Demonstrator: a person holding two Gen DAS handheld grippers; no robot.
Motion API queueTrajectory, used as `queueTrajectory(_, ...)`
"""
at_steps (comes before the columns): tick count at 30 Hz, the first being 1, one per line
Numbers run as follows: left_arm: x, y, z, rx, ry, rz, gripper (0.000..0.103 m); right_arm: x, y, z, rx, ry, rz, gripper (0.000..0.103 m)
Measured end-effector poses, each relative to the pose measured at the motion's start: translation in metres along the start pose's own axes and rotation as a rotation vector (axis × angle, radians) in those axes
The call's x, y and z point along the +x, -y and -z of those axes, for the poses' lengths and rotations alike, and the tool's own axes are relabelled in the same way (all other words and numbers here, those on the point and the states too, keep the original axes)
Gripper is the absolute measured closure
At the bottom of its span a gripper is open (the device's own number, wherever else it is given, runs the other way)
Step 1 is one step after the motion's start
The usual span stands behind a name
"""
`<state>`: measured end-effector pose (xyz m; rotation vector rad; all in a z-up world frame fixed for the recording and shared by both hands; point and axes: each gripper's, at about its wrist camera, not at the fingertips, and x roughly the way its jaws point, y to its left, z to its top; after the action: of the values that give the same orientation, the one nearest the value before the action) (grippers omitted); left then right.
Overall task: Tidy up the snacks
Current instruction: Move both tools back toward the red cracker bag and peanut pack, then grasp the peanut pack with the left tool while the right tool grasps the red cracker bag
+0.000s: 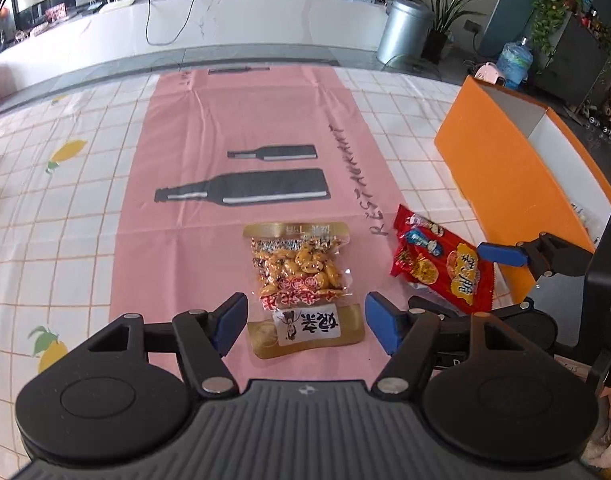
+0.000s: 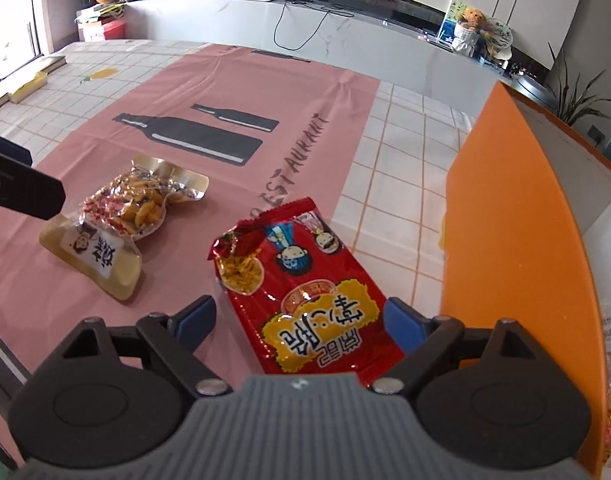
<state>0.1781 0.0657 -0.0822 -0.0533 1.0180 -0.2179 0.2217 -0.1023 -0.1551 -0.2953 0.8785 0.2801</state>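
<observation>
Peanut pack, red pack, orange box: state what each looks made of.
Peanut pack: thin plastic film, clear in the middle so the nuts show, with glossy gold ends that catch the light.
Red pack: printed plastic or foil film, shiny, crinkled, with a serrated end seal.
Orange box: looks like stiff cardboard, matte orange outside and pale inside; it could also be plastic board.

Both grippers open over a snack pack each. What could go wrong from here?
1. The flat red foil snack packet lies flush on the pink cloth; the right gripper may slide off or pinch cloth.
2. It sits near the orange box; the outer finger may clip it.
</observation>
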Motion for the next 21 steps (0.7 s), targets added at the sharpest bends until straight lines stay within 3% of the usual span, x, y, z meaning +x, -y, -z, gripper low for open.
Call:
queueTrajectory(4,0.009,-0.004,0.003,-0.010,-0.025,-0.004,0.024,0.005,-0.001,0.002,0.001,0.007,-0.007,0.011)
queueTrajectory(10,0.018,-0.015,0.000,-0.053,-0.040,-0.028,0.024,-0.009,-0.008,0.009,0.132,-0.033,-0.114,0.010)
queueTrajectory(15,0.023,-0.013,-0.002,-0.041,-0.040,-0.044,0.024,-0.033,-0.014,0.011,0.209,0.048,-0.201,0.011)
queueTrajectory(18,0.024,-0.008,-0.001,-0.040,-0.029,-0.043,0.024,-0.040,-0.012,0.007,0.203,0.119,-0.138,0.011)
queueTrajectory(21,0.024,-0.005,0.000,-0.034,-0.022,-0.032,0.024,-0.031,-0.005,0.004,0.203,0.132,-0.129,0.011)
